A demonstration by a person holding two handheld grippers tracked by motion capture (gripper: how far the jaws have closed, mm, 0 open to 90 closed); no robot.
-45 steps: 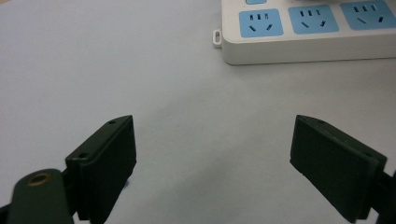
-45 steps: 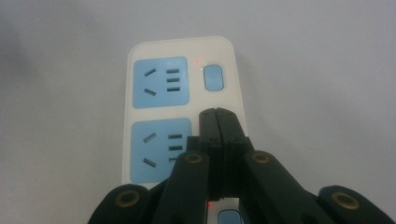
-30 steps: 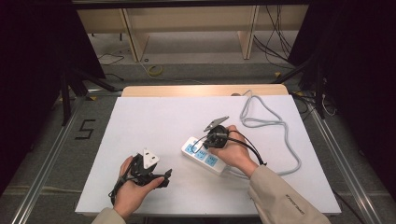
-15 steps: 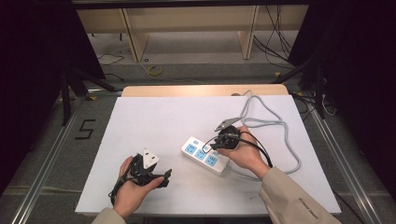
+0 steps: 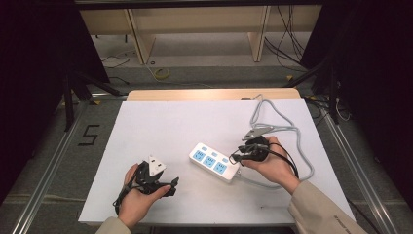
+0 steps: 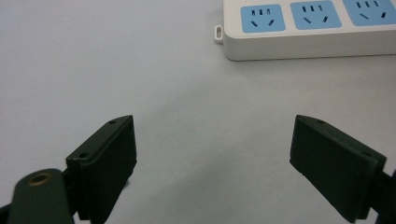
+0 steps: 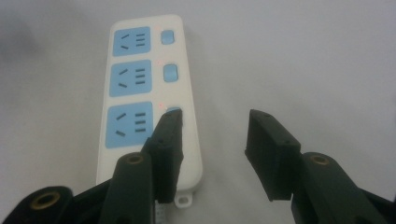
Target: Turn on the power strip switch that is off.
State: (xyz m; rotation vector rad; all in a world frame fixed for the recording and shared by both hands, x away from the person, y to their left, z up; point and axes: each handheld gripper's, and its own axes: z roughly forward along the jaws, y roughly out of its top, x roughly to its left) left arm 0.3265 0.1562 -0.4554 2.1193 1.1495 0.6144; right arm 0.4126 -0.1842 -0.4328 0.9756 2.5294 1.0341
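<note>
While spread wide over bare desk (image 5: 160, 122), left tongs (image 6: 212, 158) — nothing between the pads, nothing touched. Ahead and up to the right of them, well apart, the near end of the white power strip (image 6: 308, 32), blue sockets facing up, a small mounting tab at its corner. In the high view, same tongs (image 5: 171, 184) near the front edge of the desk, hand wrapped around the body.

Right tongs (image 7: 212, 140) just opened further, now parted with nothing gripped — only desk surface in the gap. Left pad hanging over the nearest switch of the power strip (image 7: 144, 98); whether touching it, cannot tell. Right pad off to the side, over plain desk. Three blue sockets running away from these tongs, each with a switch beside it. Behind the right tongs (image 5: 234, 157) in the high view, the grey cable (image 5: 277, 127) looping across the desk.
</note>
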